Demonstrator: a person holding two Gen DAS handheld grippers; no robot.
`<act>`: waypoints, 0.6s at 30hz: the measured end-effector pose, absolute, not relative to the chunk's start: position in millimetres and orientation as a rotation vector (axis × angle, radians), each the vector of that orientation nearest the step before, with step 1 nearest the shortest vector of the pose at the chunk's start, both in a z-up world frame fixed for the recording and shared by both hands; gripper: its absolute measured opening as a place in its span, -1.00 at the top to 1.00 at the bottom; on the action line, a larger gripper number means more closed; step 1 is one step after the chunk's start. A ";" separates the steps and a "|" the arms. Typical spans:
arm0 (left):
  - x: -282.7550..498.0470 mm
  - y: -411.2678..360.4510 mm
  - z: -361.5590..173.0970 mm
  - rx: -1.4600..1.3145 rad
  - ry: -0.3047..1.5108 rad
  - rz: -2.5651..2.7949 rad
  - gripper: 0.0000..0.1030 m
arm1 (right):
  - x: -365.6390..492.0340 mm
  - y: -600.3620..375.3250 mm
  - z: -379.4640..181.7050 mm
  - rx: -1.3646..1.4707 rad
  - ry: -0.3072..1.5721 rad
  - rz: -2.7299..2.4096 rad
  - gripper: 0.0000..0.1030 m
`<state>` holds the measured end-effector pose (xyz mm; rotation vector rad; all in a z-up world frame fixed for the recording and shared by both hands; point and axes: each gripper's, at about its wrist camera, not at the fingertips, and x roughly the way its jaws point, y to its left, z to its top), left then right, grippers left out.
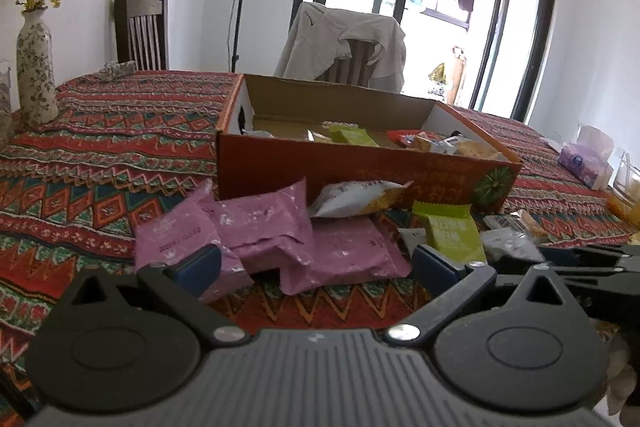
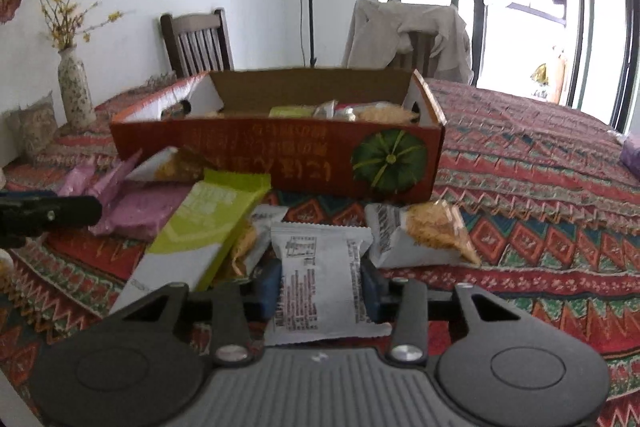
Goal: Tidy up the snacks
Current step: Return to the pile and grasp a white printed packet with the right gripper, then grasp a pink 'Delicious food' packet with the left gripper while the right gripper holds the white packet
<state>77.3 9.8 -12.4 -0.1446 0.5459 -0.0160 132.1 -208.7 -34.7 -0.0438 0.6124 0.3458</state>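
Observation:
An orange cardboard box [image 1: 360,171] [image 2: 280,155] with a pumpkin picture stands open on the patterned tablecloth, with several snack packets inside. In front of it lie pink packets [image 1: 260,239] [image 2: 136,211], a green packet [image 1: 452,231] [image 2: 208,223] and a white packet of orange crackers [image 2: 424,235]. My left gripper [image 1: 318,263] is open just above the pink packets, holding nothing. My right gripper [image 2: 320,283] is shut on a white packet with printed text [image 2: 316,247], its pads pressing both sides.
A flowered vase [image 1: 34,67] stands at the far left of the table. A purple tissue pack [image 1: 584,163] and a glass [image 1: 628,183] sit at the right edge. Two chairs stand behind the table, one draped with a beige garment [image 1: 344,43].

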 end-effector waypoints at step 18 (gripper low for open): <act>104.5 84.3 -20.5 -0.283 0.635 0.238 -1.00 | 132.3 -216.4 -33.7 -0.003 0.580 0.311 0.22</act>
